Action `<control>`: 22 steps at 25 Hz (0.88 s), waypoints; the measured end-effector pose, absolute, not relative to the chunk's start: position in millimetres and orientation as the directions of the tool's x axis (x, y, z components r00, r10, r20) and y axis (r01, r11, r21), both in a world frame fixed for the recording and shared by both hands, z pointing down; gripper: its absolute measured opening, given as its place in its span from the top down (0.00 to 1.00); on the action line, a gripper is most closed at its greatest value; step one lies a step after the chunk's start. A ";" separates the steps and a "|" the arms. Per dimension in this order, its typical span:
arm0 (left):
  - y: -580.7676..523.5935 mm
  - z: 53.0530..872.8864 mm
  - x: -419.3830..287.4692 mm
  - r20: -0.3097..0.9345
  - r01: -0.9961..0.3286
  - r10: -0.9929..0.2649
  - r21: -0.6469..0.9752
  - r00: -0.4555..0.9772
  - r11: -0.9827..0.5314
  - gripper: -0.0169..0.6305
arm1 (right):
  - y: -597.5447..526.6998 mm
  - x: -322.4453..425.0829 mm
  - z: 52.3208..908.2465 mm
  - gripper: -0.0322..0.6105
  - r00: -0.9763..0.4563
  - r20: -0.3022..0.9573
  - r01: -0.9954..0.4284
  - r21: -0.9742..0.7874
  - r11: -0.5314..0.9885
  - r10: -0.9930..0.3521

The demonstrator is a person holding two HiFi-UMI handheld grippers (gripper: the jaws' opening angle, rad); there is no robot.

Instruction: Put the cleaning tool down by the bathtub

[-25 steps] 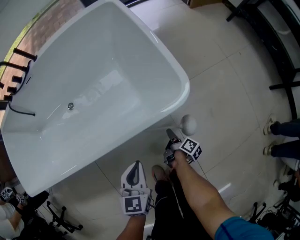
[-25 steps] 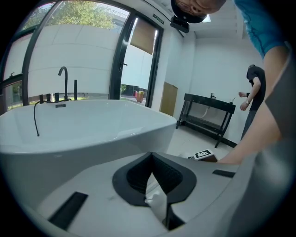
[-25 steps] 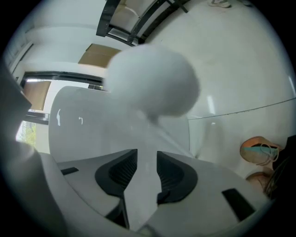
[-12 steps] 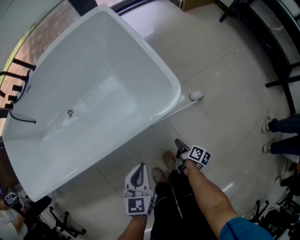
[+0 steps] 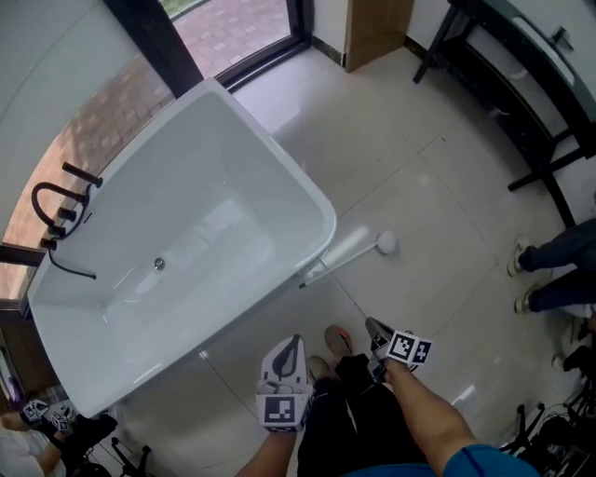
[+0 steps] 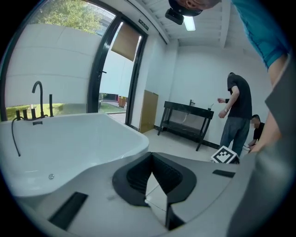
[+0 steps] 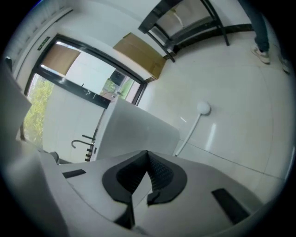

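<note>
The cleaning tool (image 5: 346, 252), white with a long handle and a round head (image 5: 386, 243), lies on the floor tiles with its handle end at the corner of the white bathtub (image 5: 318, 211). The right gripper view shows it too, the tool (image 7: 190, 130) resting beside the tub (image 7: 138, 132). My right gripper (image 5: 376, 327) is pulled back from it, near my legs, shut and empty (image 7: 147, 153). Beside it, my left gripper (image 5: 293, 344) is also shut with nothing in it (image 6: 150, 155). The tub (image 6: 88, 136) fills the left of the left gripper view.
A black faucet (image 5: 58, 210) stands at the tub's far left end. A black metal table (image 5: 521, 84) runs along the upper right, with a wooden cabinet (image 5: 377, 28) next to it. People's legs (image 5: 559, 270) are at the right edge; a person (image 6: 238, 111) stands by the table.
My right gripper has let go of the cleaning tool, shut, and drawn back toward me. The tool now lies on the floor by the tub. The view has pulled back.
</note>
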State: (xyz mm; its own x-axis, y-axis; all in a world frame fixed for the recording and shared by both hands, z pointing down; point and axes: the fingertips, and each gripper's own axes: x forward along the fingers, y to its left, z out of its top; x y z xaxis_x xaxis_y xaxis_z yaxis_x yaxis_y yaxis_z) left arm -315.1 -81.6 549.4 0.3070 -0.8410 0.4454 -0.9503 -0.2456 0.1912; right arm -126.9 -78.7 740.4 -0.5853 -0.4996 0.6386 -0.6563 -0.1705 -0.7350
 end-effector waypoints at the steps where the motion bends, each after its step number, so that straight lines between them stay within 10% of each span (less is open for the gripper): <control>1: -80.5 537.5 -310.7 0.442 -0.947 -0.839 0.186 0.318 -0.261 0.97 | -80.5 -130.5 720.4 0.95 -0.598 0.624 -0.664 -0.737 -0.125 -0.503; 22: -2.5 328.4 -350.1 0.333 -0.942 -0.881 0.112 0.335 -0.316 0.97 | -49.1 -162.8 428.1 0.95 -0.536 0.429 -0.779 -0.584 0.229 -0.727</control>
State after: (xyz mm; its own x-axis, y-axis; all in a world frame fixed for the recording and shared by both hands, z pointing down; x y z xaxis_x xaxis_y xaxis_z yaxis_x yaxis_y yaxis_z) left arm -350.1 -2.5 328.4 0.3347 -0.8814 0.3332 -0.9423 -0.3156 0.1117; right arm -162.8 -49.1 428.1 -0.5357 -0.7271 0.4293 -0.7786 0.2286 -0.5844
